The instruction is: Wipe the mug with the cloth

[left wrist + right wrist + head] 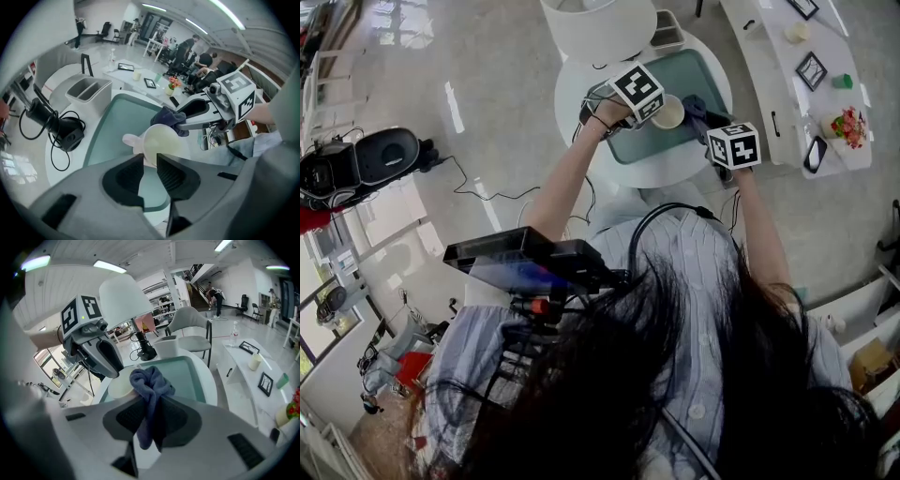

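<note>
Gripping firmly matters first: the left gripper [150,158] has its fingers [172,176] drawn narrow on the near wall of the mug [161,143], apparently one tip inside the rim and one outside. The cup hangs tilted off the fingertips, its mouth turned back toward them and its handle to the left of the tips. A rim pinch like this probably lets the cup swing, so any wiping push is best kept light and aimed toward those fingers, not across them.

Just past the mug's far side, the cloth [169,117] sits bunched against it. It is clamped between the fingers of the right gripper [152,397], with a tail hanging back between them and a wad standing out ahead of the tips. That wad looks like the working surface. Sliding it round the wall while the left hand rolls the cup would likely cover more than scrubbing one spot.

Below and beyond both sets of fingers lies the teal tray [112,126] on the white desk [80,157], where a slipped mug would land.
</note>
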Tool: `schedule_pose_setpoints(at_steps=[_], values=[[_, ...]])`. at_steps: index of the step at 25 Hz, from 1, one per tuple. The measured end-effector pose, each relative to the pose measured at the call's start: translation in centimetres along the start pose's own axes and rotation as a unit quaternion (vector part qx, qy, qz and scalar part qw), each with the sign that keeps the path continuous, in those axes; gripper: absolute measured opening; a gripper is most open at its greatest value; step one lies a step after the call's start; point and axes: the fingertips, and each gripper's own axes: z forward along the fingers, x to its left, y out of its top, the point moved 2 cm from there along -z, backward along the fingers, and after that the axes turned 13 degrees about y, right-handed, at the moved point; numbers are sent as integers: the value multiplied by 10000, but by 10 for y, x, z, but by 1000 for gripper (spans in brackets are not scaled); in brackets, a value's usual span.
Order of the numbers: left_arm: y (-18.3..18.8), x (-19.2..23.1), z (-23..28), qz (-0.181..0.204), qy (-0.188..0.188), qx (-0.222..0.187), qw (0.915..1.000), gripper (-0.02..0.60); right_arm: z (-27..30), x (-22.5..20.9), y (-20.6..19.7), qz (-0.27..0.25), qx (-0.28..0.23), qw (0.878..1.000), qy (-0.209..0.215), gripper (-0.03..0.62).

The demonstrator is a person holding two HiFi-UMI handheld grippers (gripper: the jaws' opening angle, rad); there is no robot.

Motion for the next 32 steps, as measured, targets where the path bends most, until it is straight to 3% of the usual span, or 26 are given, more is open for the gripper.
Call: schedule_pose_setpoints(at_steps=[3,5,7,9,13,17,19,21,23,28,32], values=[[5,1,-2,145,366,-268,9989,86,1,0,0,0,-5,10000,11,107],[6,0,-3,-114,502,-465,9976,86,1,-1,-1,14,-4,10000,19,107],[5,-3,-6,-608,533,-679,9944,87,0,-2,-2,31,-3,10000,20,107],[2,-7,-10,-1246,530,-924,9865,97,0,-3,-3,52,-13,10000,25,107],[-9,-15,-8,-2509,620,-1182,9588,112,-1,-6,-3,93,-35,9999,12,107],[-17,-20,0,-3020,795,-1195,9424,112,0,-6,-3,103,-63,9999,10,107],[-16,-19,3,-3116,795,-1181,9395,112,0,-7,-3,88,-68,9999,17,107],[-14,-17,5,-3063,722,-1125,9425,112,-1,-8,-3,80,-59,9999,25,106],[-12,-15,5,-2822,601,-1059,9516,112,-1,-8,-3,68,-42,10000,30,107],[-10,-6,7,-1479,334,-727,9858,112,2,-5,-3,15,-34,9999,103,107],[-4,3,8,-436,348,-439,9975,107,6,4,2,-60,-29,9998,200,107]])
